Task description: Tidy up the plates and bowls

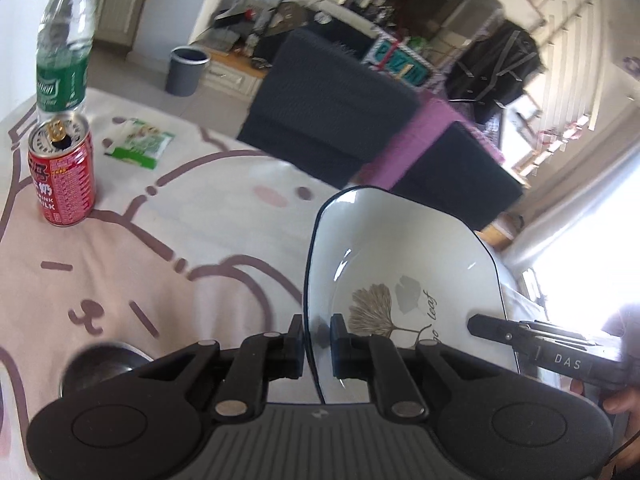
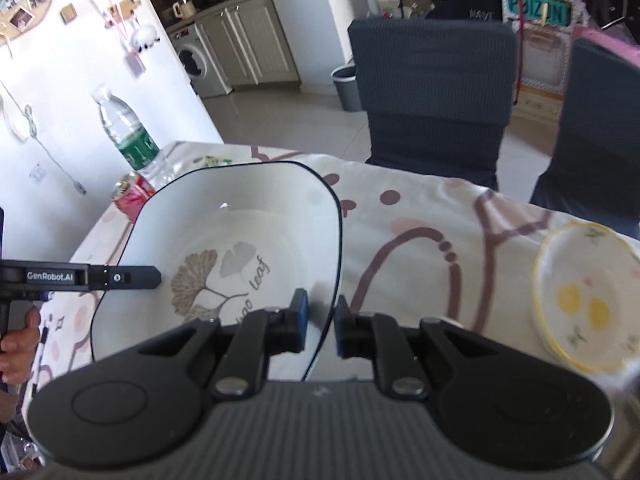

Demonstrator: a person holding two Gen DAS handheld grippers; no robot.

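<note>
A white, rounded-square plate (image 1: 400, 256) with a dark rim and a ginkgo-leaf print hangs tilted above the table. My left gripper (image 1: 316, 344) is shut on its left rim, one finger inside and one outside. In the right wrist view the same plate (image 2: 240, 232) has my right gripper (image 2: 322, 320) shut on its right rim. Each camera also shows the other gripper reaching in over the opposite edge: the right gripper's fingers (image 1: 520, 336) and the left gripper's fingers (image 2: 120, 276). A small plate (image 2: 584, 296) with a yellow rim and lemon pattern lies on the table to the right.
On the cartoon-print tablecloth (image 1: 180, 240) stand a red drink can (image 1: 62, 176), a water bottle (image 1: 64, 52) and a green snack packet (image 1: 140, 144). A steel bowl (image 1: 100, 364) sits under my left gripper. Dark chairs (image 2: 436, 92) stand at the far edge.
</note>
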